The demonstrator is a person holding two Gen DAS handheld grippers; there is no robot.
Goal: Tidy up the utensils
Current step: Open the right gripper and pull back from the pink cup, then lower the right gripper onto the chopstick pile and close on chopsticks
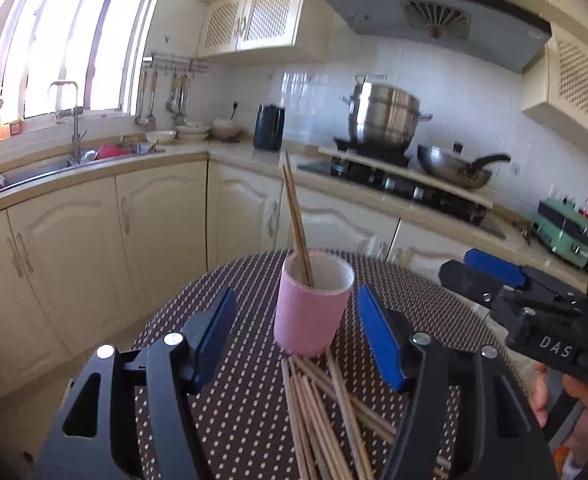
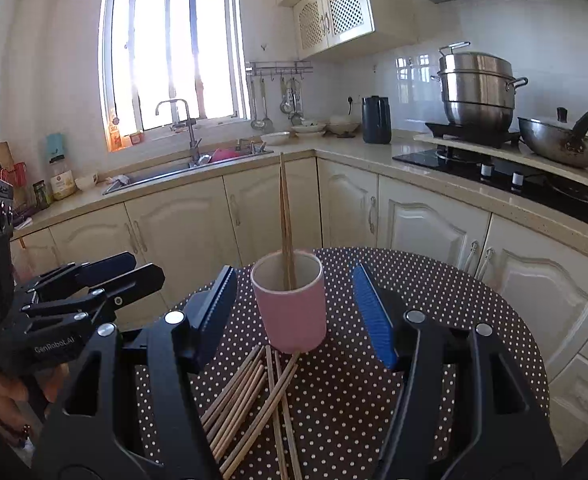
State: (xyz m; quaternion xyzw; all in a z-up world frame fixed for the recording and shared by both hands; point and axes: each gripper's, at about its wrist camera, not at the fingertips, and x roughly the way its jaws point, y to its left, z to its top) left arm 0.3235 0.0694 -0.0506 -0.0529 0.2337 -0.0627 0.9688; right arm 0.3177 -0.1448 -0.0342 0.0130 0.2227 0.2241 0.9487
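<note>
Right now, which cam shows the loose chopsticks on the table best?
Right wrist. The loose chopsticks lie fanned out between the fingers below the pink cup, mostly unobstructed. Left wrist shows the same pile bunched and overlapping, partly cut off by the right finger and frame bottom.

We note a pink cup (image 2: pixel 289 312) with a white interior, tan wooden chopsticks (image 2: pixel 249 400), a dark brown tablecloth (image 2: pixel 434 300) with white polka dots, and black grippers with blue finger pads (image 2: pixel 374 320).
</note>
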